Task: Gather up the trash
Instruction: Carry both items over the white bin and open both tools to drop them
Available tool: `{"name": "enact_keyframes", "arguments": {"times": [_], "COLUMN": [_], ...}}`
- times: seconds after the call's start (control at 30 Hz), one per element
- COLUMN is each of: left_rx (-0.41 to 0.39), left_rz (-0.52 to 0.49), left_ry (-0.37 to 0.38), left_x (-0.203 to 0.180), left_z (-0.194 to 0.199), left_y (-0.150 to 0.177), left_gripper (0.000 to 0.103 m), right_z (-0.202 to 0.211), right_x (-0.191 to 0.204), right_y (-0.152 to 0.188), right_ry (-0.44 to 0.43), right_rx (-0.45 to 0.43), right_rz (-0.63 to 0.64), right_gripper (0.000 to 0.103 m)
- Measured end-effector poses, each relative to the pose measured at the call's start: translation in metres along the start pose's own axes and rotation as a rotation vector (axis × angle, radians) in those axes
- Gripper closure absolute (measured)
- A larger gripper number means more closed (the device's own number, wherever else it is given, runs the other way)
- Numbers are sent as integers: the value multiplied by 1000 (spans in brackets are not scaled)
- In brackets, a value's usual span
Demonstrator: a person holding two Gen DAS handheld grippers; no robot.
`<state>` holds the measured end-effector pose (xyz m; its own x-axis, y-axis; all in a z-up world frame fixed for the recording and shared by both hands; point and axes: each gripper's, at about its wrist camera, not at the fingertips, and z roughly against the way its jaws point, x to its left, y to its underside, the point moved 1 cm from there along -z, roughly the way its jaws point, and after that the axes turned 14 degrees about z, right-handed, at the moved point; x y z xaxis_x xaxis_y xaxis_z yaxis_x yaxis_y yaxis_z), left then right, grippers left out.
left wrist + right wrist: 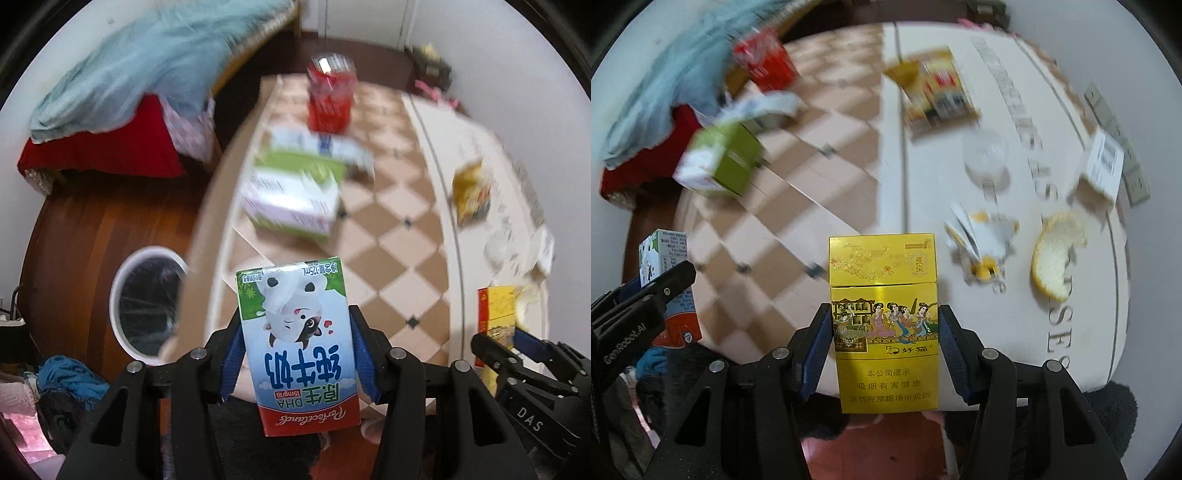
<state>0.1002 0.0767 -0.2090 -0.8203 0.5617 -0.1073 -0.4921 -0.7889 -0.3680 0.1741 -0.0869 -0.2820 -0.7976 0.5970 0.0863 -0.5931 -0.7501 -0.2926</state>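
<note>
Checkered table (pixel 399 221); gripped "Perfectland" carton (pixel 295 347); 好猫 pack (pixel 884 325)

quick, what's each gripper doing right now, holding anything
Left gripper: closed on the milk carton.
Right gripper: closed on the yellow cigarette pack.

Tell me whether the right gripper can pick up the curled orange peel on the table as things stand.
Probably not yet: the right gripper is shut on a yellow cigarette pack, so its jaws are full. The curled orange peel itself lies uncovered on the white tabletop.
</note>
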Motion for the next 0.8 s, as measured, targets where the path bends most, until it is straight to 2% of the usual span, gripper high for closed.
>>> {"name": "enact_keyframes", "arguments": {"times": [0.03,0.07,0.13,0.23,0.33,0.47,0.63,0.8], "left_rx": [-18,-43,-71,-97,-102,-54,41,146], "left_rz": [10,24,46,97,163,261,384,485], "left_ry": [7,13,14,7,-8,-31,-61,-8], "left_x": [9,19,36,81,138,215,303,349], "left_z": [9,22,33,48,51,28,-28,-78], "left_y": [-6,-13,-28,-42,-53,-63,-71,-75], "left_gripper": [55,55,55,55,55,55,55,54], "right_z": [11,24,32,50,48,19,-52,-124], "right_x": [-2,13,17,53,105,172,249,306], "right_y": [-13,-18,-58,-99,-130,-150,-165,-178], "right_ry": [-9,-30,-60,-127,-220,-276,-332,-340], "right_rx": [-13,-44,-74,-121,-134,-104,-14,99], "right_rz": [6,22,46,110,164,238,283,296], "right_gripper": [45,45,45,45,45,45,45,45]}}
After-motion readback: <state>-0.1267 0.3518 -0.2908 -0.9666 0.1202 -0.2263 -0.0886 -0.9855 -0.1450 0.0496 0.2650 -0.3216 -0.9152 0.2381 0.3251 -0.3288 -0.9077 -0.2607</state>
